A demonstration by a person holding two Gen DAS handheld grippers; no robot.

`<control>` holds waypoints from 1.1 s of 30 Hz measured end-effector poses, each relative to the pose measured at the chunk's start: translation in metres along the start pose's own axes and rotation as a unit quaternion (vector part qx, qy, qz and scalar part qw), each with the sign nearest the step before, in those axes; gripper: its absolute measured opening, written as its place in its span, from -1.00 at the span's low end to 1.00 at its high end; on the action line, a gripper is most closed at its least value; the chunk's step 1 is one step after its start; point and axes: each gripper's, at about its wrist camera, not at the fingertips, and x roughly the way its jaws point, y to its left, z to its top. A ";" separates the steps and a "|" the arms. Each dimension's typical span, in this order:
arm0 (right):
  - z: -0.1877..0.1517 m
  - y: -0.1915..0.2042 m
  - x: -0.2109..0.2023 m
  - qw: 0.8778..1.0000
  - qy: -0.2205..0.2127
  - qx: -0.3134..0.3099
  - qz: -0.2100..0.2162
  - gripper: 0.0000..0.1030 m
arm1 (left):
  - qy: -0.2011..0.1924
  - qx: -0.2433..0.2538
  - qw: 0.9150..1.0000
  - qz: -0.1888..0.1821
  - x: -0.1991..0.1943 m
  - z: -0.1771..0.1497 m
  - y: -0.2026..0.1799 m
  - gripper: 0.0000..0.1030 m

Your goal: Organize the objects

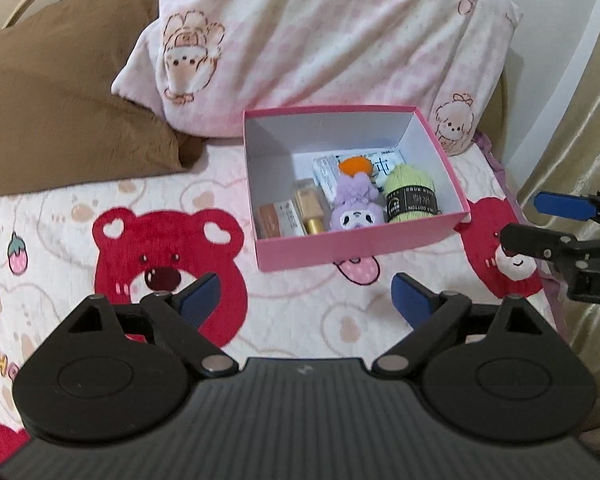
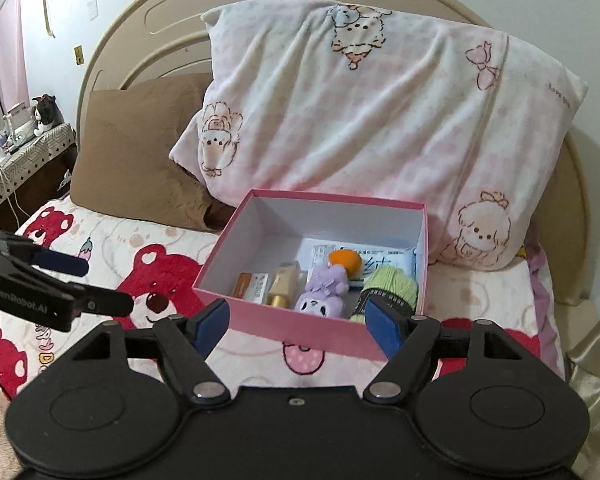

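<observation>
The left claw (image 1: 304, 300) hangs spread wide over the bear-print bedspread (image 1: 80, 208), gripping nothing, with the pink box (image 1: 340, 248) just beyond its fingertips. The right claw (image 2: 298, 320) is likewise spread and empty, its tips hovering close to the box's near wall (image 2: 300, 324); in the left wrist view it shows at the far right edge, beside the box's right corner.

The box sits on the bed, right of centre, backed by the pink pillow (image 2: 380, 112), with a brown pillow (image 2: 140, 148) to the left. Inside, crowded toward the near-right half, lie a small orange-and-white carton (image 1: 276, 218), a tan bottle with a gold cap (image 1: 310, 210), a purple plush toy (image 1: 354, 206), a green yarn ball (image 1: 410, 194), an orange pompom (image 1: 354, 167) and a white tissue pack (image 1: 328, 170) beneath them. The far-left part of the box is bare.

No loose object shows on the bedspread in either view, so the gathering step looks finished or nearly so. The next move is likely either tidying the contents or shifting the box. Either claw would need to descend past the rim without catching the thin card wall, or close on the wall itself for a lift.
</observation>
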 end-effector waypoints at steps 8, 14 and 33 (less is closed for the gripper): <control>-0.007 0.009 -0.001 1.000 0.012 0.010 0.007 0.54 | 0.007 -0.010 1.000 -0.013 0.001 -0.012 0.006 0.80; -0.012 0.013 -0.002 1.000 0.014 0.020 0.004 0.54 | 0.000 -0.023 1.000 -0.002 0.003 -0.017 0.011 0.82; -0.033 0.022 0.016 0.994 0.054 0.015 -0.091 0.83 | -0.005 -0.019 0.998 0.067 0.016 -0.048 -0.002 0.96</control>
